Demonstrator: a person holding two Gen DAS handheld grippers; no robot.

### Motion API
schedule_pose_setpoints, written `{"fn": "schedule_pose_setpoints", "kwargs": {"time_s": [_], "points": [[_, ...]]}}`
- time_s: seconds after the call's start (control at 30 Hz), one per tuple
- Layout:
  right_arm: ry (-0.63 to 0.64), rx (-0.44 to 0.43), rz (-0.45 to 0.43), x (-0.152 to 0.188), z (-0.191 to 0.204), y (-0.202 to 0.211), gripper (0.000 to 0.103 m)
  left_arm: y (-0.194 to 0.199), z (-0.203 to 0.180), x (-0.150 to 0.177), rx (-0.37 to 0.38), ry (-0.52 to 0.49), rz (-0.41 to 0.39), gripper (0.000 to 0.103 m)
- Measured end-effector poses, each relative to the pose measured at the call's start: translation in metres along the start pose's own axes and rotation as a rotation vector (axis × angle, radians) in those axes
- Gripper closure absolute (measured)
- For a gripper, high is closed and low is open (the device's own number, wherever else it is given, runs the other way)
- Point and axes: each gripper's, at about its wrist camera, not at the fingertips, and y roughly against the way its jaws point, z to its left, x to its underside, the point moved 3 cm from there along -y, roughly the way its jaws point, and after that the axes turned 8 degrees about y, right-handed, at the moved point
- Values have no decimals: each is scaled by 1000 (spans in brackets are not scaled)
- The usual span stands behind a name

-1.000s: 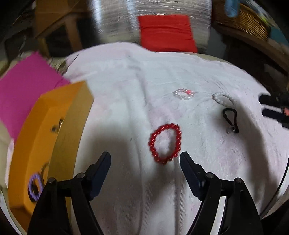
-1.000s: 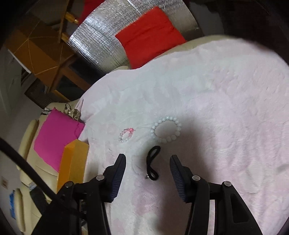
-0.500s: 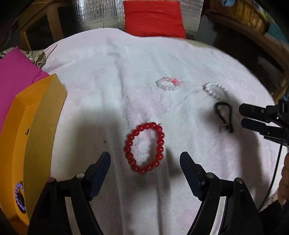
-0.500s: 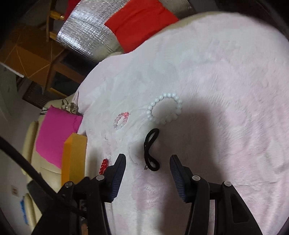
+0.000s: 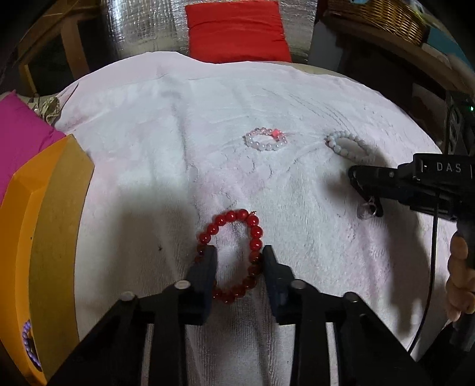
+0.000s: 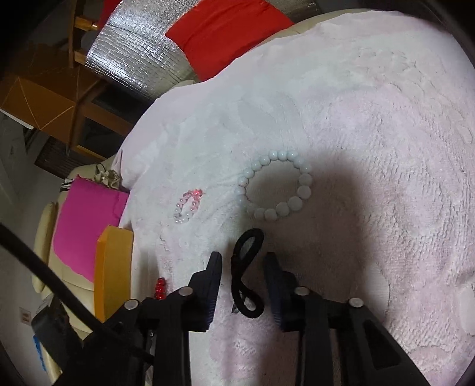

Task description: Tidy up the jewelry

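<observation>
A red bead bracelet (image 5: pixel 234 252) lies on the white towel (image 5: pixel 148 166). My left gripper (image 5: pixel 239 252) is partly closed, its two fingers flanking the bracelet's near half, apparently touching its sides. A black cord loop with a small charm (image 6: pixel 245 273) lies between the fingers of my right gripper (image 6: pixel 242 261), which is partly closed around it without clamping it. The right gripper also shows in the left wrist view (image 5: pixel 356 175). A white bead bracelet (image 6: pixel 276 185) and a small clear-and-pink bead bracelet (image 6: pixel 188 206) lie farther out.
An orange box (image 5: pixel 38 237) stands at the left edge of the towel, with a purple bead bracelet (image 5: pixel 28 341) inside. A magenta sheet (image 5: pixel 20 133) lies behind it. A red cushion (image 5: pixel 234 29) and a silver foil panel (image 5: pixel 142 26) stand at the back.
Both grippers have moved forward and down and narrowed. The left fingers now flank the red bracelet; the right fingers now flank the black cord loop.
</observation>
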Motion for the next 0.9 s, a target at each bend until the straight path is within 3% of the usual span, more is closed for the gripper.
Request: {"fn": "schedule_pose_setpoints", "kwargs": {"time_s": [0.07,0.1,0.33,0.5,0.9], "points": [[20,12,3,1,2,-1,92,-1,-2,1,19,-2,2,86],[24,18,-2,2,1,0,92,-1,-2,1,26,-1,-1,88],[34,5,-26,4,4,10,93,8,3,-5,71,33,-51,93],[48,-62,-62,3,13,19,93,16,16,-10,111,107,-82,93],[95,-153,-131,5,39,34,93,59,33,-15,218,186,-238,93]]}}
